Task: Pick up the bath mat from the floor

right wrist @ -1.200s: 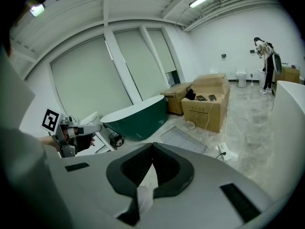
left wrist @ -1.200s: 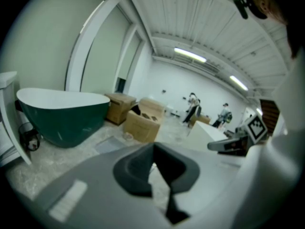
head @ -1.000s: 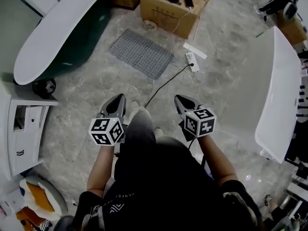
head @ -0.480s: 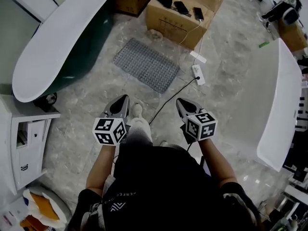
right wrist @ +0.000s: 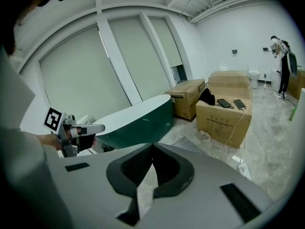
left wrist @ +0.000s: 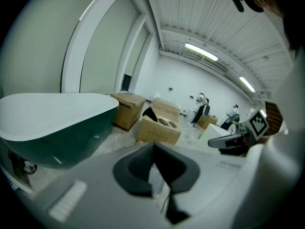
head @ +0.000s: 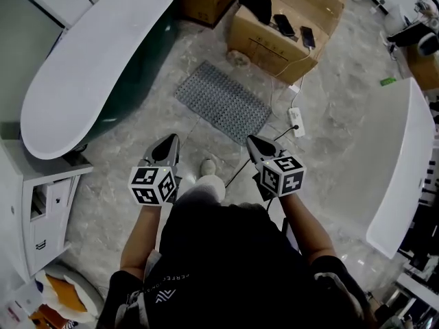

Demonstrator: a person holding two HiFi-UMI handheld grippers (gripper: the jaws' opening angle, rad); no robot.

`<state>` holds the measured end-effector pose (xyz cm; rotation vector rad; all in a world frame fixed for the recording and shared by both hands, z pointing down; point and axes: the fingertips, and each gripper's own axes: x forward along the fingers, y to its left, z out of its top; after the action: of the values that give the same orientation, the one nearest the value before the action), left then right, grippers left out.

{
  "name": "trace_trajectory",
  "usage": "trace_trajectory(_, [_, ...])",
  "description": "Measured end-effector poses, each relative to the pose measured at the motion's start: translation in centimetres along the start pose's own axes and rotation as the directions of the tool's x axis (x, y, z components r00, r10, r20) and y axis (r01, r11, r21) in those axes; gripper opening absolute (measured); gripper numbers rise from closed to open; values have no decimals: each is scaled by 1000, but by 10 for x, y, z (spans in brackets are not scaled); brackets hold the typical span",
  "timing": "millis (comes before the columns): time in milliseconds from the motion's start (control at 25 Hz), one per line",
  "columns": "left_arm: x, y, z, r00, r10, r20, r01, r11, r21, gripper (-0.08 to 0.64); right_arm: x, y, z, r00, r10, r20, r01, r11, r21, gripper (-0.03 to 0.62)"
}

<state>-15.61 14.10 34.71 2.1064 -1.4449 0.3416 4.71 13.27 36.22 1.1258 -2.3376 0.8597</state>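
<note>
Approach: the mat point(head: 223, 101) lies nearer than a second ago, just ahead of the left gripper point(head: 167, 144) and right gripper point(head: 256, 143), both pinched together and empty; pickup not begun.

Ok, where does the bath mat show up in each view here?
Head view: bath mat lying flat, above centre.
Left gripper view: a dotted grey sliver, probably the mat, in the slit between the jaws, lower centre.
Right gripper view: just beyond the jaw tips, right of centre.
Shared landmark: the cardboard box with phones on top, beside the mat.
</note>
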Motion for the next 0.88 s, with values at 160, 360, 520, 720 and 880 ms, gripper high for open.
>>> trace_trajectory(160, [14,26,10,1000,0,-12,0,1000,-7,6,28,-1,16,1000,-6,-20,6,1000,-3,-2])
trace_trajectory(360, [24,47,13,1000,14,-17,-14,999,-34,5,46,-2,25,999,-6,-53,6,1000,-9,-2])
trace_trajectory(520, [37,52,18,1000,27,-15,-28,998,-58,6,64,-11,40,998,0,-68,-1,1000,-20,-2])
trace_trajectory(720, [55,65,34,999,53,-12,-54,996,-73,5,100,-12,66,996,50,-77,-53,998,-42,-2])
trace_trajectory(880, [76,76,54,996,81,-21,-83,995,-64,5,123,-19,91,993,91,-77,-95,994,-51,-2])
